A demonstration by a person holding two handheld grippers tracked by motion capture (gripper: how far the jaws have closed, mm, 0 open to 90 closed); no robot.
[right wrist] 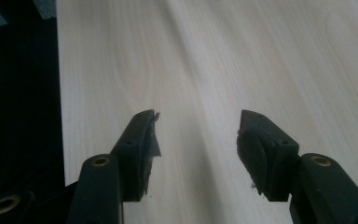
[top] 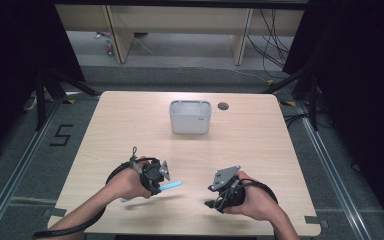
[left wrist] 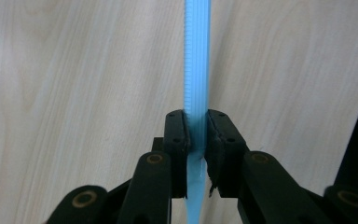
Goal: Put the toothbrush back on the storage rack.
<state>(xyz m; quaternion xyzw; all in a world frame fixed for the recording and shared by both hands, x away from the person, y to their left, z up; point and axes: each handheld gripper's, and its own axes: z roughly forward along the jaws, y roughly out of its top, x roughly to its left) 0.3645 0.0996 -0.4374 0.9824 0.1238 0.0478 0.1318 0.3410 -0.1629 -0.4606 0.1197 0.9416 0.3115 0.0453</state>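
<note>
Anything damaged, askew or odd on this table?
Only small wear: the right gripper pads look frayed at their edges. The blue strip sits straight in the shut left gripper, and the grey bin stands upright on the table.

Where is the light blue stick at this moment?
The light blue stick is clamped in the left gripper, above the table's near left part.

The top end of the blue ridged strip (left wrist: 196,56) is cut off by the upper edge of the left gripper view, and its lower end by the bottom edge. In the high view, its middle part is hidden behind the left gripper (top: 161,181).
</note>
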